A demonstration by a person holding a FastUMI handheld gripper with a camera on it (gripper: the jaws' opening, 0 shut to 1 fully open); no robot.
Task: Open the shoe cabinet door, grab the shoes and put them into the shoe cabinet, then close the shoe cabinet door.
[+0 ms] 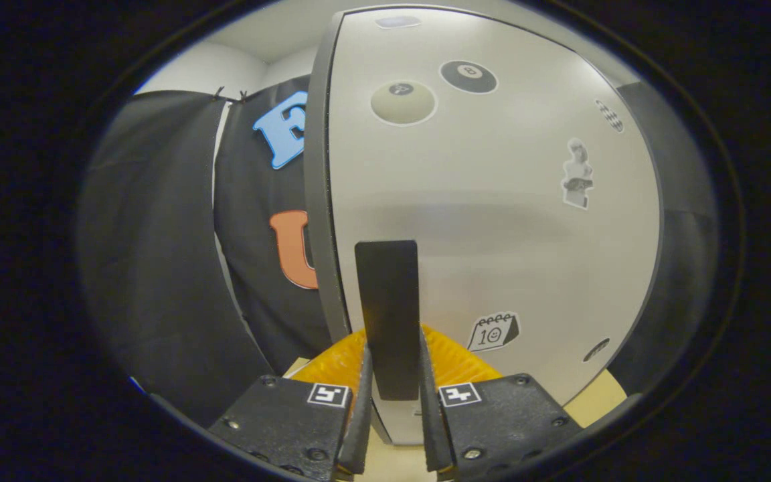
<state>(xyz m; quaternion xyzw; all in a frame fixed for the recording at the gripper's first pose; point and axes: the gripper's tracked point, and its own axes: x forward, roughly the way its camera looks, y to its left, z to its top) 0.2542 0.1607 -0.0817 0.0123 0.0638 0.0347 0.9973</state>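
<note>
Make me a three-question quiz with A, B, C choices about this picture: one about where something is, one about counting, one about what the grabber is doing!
1. Where is the black handle?
A. Between the gripper's fingers
B. Beside the checkered sticker
C. Lying on the floor

2. How many billiard-ball stickers are on the cabinet door?
A. One
B. Two
C. Five

3. What are the fingers doing?
A. Spread wide in empty air
B. Pinching a shoe
C. Closed around the handle

Answers: 1 A, the handle stands up between both fingers. 2 B, a pale ball sticker and a black ball sticker sit near the door's top. 3 C, both fingers press the handle's sides.
</note>
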